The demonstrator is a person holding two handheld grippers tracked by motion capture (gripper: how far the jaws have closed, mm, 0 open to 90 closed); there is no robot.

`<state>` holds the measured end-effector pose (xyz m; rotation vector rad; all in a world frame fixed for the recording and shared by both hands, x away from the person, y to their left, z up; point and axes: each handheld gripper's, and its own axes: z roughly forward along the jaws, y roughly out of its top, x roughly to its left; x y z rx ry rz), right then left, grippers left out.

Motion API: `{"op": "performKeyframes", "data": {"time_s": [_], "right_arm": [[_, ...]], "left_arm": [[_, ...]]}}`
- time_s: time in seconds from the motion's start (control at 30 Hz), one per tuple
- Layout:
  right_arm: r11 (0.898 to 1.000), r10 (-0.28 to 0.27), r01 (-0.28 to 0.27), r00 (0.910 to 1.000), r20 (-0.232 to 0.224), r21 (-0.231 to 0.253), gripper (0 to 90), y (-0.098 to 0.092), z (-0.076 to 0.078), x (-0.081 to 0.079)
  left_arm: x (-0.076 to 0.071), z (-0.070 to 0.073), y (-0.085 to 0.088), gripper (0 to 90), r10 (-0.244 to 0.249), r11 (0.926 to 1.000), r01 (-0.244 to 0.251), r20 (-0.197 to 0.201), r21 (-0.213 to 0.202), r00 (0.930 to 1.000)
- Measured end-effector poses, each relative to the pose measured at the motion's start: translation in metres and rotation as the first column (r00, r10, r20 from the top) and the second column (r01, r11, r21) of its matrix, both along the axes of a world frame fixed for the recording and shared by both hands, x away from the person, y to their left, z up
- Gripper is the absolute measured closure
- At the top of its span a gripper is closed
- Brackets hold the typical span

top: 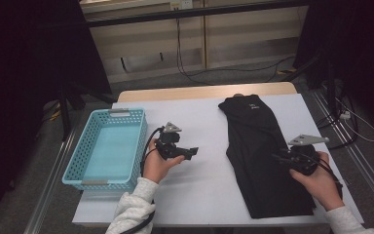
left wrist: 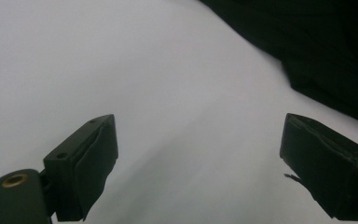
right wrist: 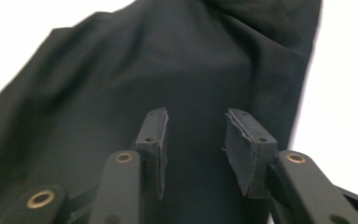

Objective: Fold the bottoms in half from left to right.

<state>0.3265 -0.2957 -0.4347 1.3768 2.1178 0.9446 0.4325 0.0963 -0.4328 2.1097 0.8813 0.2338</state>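
On the table: black garment (top: 258,156); our right gripper (top: 278,158) part-open above it, empty, poised to pinch; left gripper (top: 193,152) wide, waiting.

You've got a plain black garment (top: 260,156) lying on a white table cover (top: 199,126), with a tiny pale mark near its top edge. Your basket (top: 108,146) is light turquoise, its walls a grid of small holes, grey handles. Both your grippers, left (top: 187,152) and right (top: 278,158), are black, each topped by a grey plate; your sleeves are pale grey.
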Motion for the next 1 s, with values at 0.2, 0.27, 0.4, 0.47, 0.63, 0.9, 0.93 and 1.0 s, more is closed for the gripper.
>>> {"op": "performKeyframes", "data": {"time_s": [0.2,0.27,0.4,0.47,0.63,0.9,0.93,1.0], "right_arm": [[1.000,0.006,-0.006,0.9999,0.013,0.014,46.2,0.023,-0.002,0.026],[1.000,0.002,-0.003,0.9997,0.023,0.022,41.4,0.028,-0.003,0.034],[0.999,-0.026,0.024,0.9993,0.028,0.046,36.4,0.035,-0.003,0.048],[0.998,-0.035,0.034,0.9989,0.032,0.049,34.8,0.039,-0.004,0.053],[0.996,-0.035,0.032,0.9990,0.029,0.081,32.1,0.048,-0.005,0.064],[0.995,-0.030,0.029,0.9995,0.012,0.091,30.4,0.063,-0.013,0.082],[0.995,-0.031,0.030,0.9995,0.012,0.092,30.2,0.065,-0.014,0.084],[0.996,-0.033,0.032,0.9994,0.013,0.085,29.6,0.069,-0.015,0.087]], "left_arm": [[-0.002,-0.001,0.007,10.4,0.016,0.9999,-0.016,-0.001,0.002,0.9999],[-0.002,-0.001,0.010,10.2,0.021,0.9998,-0.021,0.003,0.004,0.9998],[-0.003,-0.002,0.013,10.1,0.028,0.9995,-0.028,0.006,0.013,0.9996],[-0.004,-0.003,0.014,10.0,0.030,0.9995,-0.030,-0.002,0.009,0.9995],[-0.005,-0.004,0.015,9.9,0.034,0.9994,-0.034,-0.011,0.009,0.9994],[-0.004,-0.006,0.017,9.8,0.039,0.9991,-0.039,-0.013,0.014,0.9991],[-0.004,-0.006,0.017,9.9,0.040,0.9991,-0.040,-0.012,0.015,0.9991],[-0.004,-0.006,0.017,9.9,0.041,0.9990,-0.041,-0.007,0.018,0.9991]]}}
